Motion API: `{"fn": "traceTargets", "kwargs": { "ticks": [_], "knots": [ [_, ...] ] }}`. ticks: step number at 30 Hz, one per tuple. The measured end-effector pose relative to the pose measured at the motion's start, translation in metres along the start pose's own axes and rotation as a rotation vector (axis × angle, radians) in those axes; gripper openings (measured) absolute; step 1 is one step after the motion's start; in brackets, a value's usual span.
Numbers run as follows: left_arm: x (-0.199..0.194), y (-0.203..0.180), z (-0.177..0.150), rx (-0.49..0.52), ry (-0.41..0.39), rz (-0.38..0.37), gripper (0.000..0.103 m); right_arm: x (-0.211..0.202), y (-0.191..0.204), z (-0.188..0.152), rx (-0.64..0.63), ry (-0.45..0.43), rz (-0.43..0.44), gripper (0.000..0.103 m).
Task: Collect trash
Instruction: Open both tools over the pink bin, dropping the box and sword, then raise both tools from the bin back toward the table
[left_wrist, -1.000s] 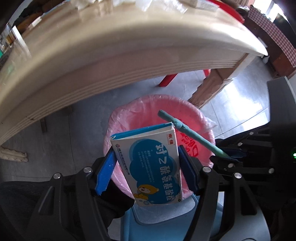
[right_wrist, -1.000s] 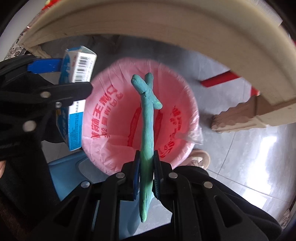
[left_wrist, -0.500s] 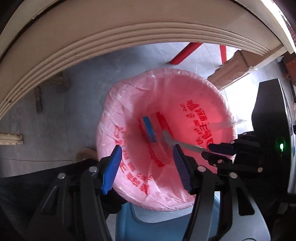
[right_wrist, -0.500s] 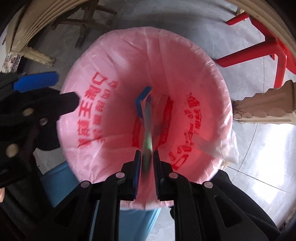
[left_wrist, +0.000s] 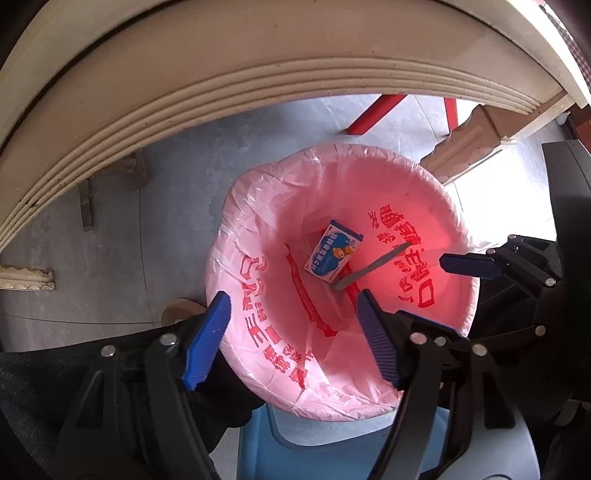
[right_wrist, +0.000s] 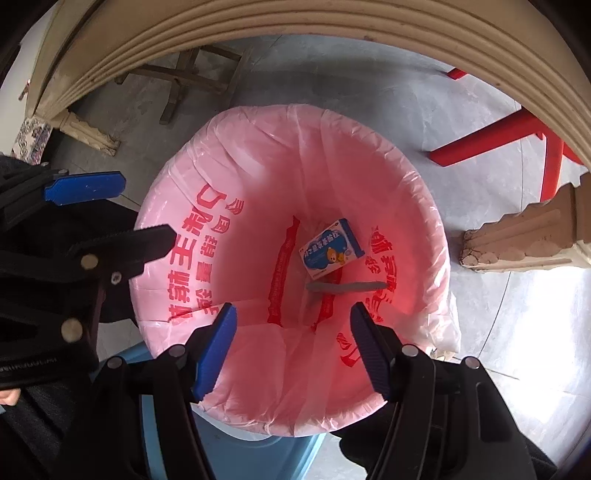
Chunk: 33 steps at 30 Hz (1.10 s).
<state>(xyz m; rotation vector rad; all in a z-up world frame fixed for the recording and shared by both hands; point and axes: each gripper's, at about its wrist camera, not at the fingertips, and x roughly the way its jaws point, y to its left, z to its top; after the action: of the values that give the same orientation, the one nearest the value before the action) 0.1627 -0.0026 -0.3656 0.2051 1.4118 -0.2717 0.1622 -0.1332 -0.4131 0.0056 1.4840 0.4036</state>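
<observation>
Box (left_wrist: 333, 256) and stick (right_wrist: 345, 287) dropped into bag (left_wrist: 255, 229), below both opened hand-held grippers (right_wrist: 293, 349).

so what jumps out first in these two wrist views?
The pink bin liner with red print fills both views, sitting below the curved table edge. At its bottom lie a blue-and-white box and a grey-green stick. Both grippers, left and right, hang open over it, empty.

Left gripper (left_wrist: 293, 328) pointing straight down, jaws apart, empty. Right gripper (right_wrist: 291, 338) steeply down, jaws just opened, nothing between.
</observation>
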Motion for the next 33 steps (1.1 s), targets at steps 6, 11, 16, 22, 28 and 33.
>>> {"fn": "traceTargets", "kwargs": {
  "ticks": [6,11,16,22,28,33],
  "knots": [
    [-0.012,0.001,-0.003,-0.009,-0.024,0.012,0.073,-0.009,0.002,-0.002,0.007,-0.017,-0.005,0.063],
    [-0.03,0.0,-0.007,-0.009,-0.057,0.003,0.075,-0.032,0.006,-0.01,-0.002,-0.058,-0.029,0.063],
    [-0.067,-0.006,-0.013,0.02,-0.134,0.014,0.076,-0.078,0.014,-0.018,-0.003,-0.159,-0.042,0.063],
    [-0.138,-0.006,-0.017,0.044,-0.252,0.055,0.078,-0.147,0.022,-0.032,0.011,-0.304,-0.04,0.066],
    [-0.217,0.0,-0.02,0.07,-0.373,0.064,0.081,-0.216,0.031,-0.045,0.008,-0.452,-0.037,0.07],
    [-0.27,0.011,-0.009,0.048,-0.451,0.077,0.082,-0.276,0.031,-0.044,0.006,-0.568,-0.057,0.074]
  ]
}}
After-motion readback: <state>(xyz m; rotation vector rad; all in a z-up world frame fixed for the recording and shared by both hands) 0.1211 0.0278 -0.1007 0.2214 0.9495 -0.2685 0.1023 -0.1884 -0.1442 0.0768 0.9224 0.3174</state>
